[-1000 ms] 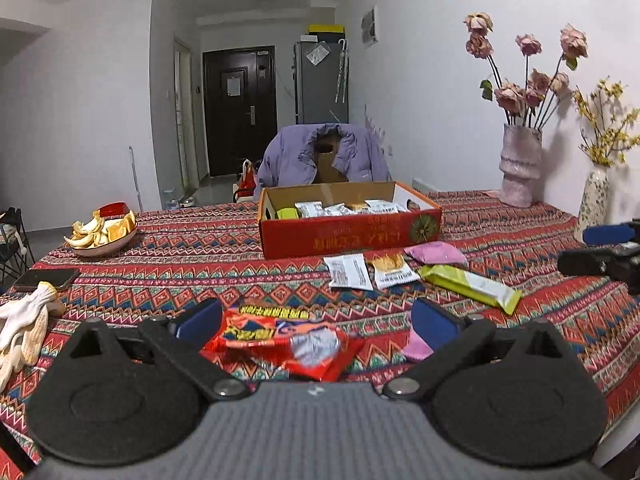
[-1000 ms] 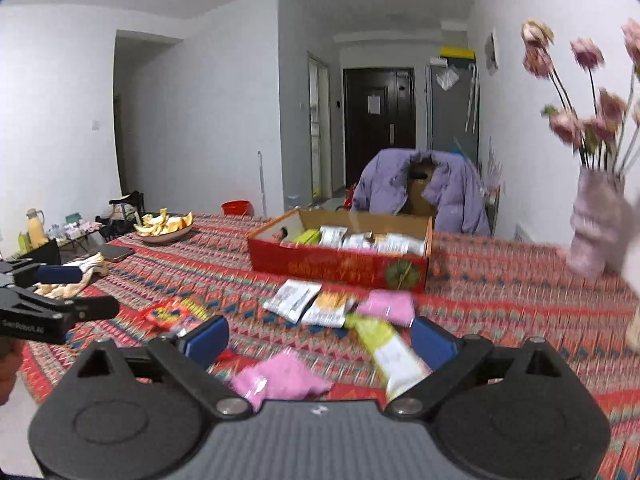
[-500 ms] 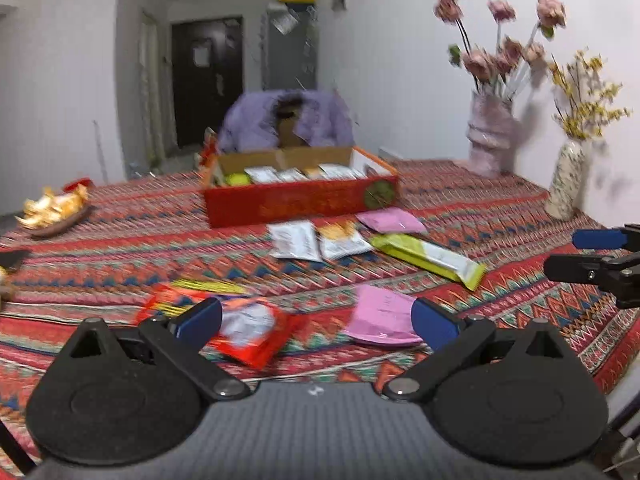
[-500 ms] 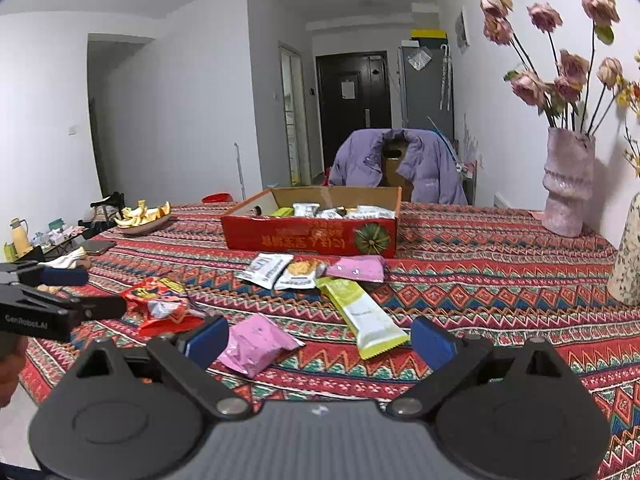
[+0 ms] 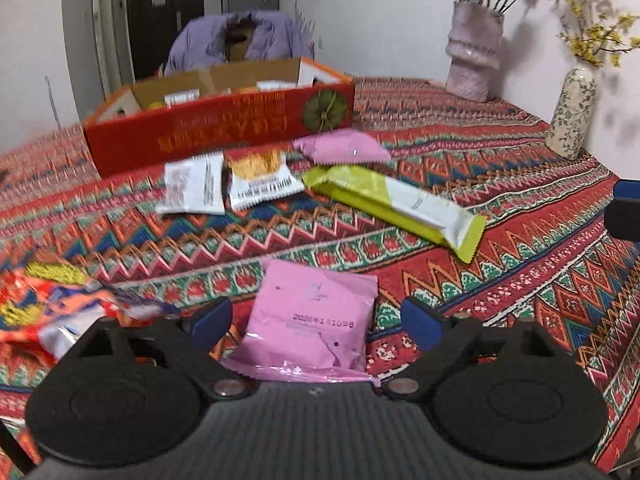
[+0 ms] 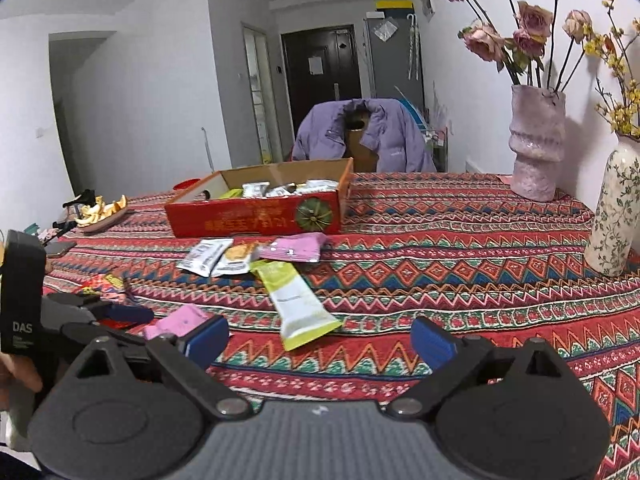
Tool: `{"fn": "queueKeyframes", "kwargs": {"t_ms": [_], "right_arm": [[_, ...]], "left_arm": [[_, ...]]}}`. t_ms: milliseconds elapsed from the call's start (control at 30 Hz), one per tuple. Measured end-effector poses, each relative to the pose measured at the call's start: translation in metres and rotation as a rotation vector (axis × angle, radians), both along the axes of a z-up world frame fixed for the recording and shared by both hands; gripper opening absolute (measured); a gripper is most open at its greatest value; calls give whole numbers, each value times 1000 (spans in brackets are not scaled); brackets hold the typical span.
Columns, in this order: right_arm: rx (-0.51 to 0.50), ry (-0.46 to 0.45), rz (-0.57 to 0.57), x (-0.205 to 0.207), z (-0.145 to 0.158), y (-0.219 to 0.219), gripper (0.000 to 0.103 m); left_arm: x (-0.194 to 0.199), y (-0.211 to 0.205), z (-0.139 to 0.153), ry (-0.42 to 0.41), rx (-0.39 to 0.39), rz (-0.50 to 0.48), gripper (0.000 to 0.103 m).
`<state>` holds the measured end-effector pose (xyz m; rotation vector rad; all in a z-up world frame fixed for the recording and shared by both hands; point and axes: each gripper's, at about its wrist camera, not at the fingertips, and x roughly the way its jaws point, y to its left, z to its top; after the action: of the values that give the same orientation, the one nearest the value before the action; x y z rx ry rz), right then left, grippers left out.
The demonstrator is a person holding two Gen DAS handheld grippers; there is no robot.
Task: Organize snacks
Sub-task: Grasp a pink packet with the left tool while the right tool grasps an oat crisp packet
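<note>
Fingers closing, straddle pink packet untouched — red wrapper beside; right fingers apart.

The patterned tablecloth is bare on the right side — a gripper could pass there freely up to the two vases at the far right. In the middle, loose packets lie before the red box, blocking a low path.
</note>
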<state>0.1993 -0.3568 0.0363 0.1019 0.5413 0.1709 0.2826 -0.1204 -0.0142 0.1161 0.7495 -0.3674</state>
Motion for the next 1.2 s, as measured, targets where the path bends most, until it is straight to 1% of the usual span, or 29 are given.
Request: {"fn": "queueKeyframes", "kwargs": {"t_ms": [67,100,133,167,233,333,433,500,567,667,767,800,867,933,1000,1067,1200], "right_arm": [[11,7,-3,8,-3,-3,98],[16,10,-4,12,-4,-4,98],[21,16,-5,16,-4,-4,98],[28,22,-7,22,-6,-4,98],[38,27,0,30,-6,-2,98],[52,27,29,49,-4,7,98],[54,26,86,72,-1,25,97],[37,33,146,92,-1,42,91],[12,43,179,116,-2,60,87],[2,52,227,150,-3,91,86],[-10,77,252,184,-12,122,79],[-14,98,249,196,-17,131,75],[-31,125,222,219,-29,146,71],[-54,144,187,233,-41,155,70],[-78,166,161,246,-53,164,63],[-81,174,154,251,-60,168,62],[-108,166,146,249,-64,174,57]], "left_arm": [[4,1,-5,23,-9,11,81],[4,1,-5,4,-3,15,75],[4,1,-4,-7,2,8,65],[4,1,-2,-11,8,5,63],[7,5,2,0,-14,9,62],[7,21,17,-23,-58,41,62],[9,49,36,-71,-100,108,62],[13,72,47,-94,-118,170,62],[18,95,54,-109,-122,233,63],[27,128,57,-129,-103,309,63],[33,154,56,-136,-86,371,63],[34,162,55,-134,-86,385,63],[37,175,54,-127,-85,401,63],[40,184,51,-119,-79,408,63],[44,190,47,-112,-75,408,63],[47,195,45,-109,-78,406,63],[49,200,42,-106,-86,399,63]]}}
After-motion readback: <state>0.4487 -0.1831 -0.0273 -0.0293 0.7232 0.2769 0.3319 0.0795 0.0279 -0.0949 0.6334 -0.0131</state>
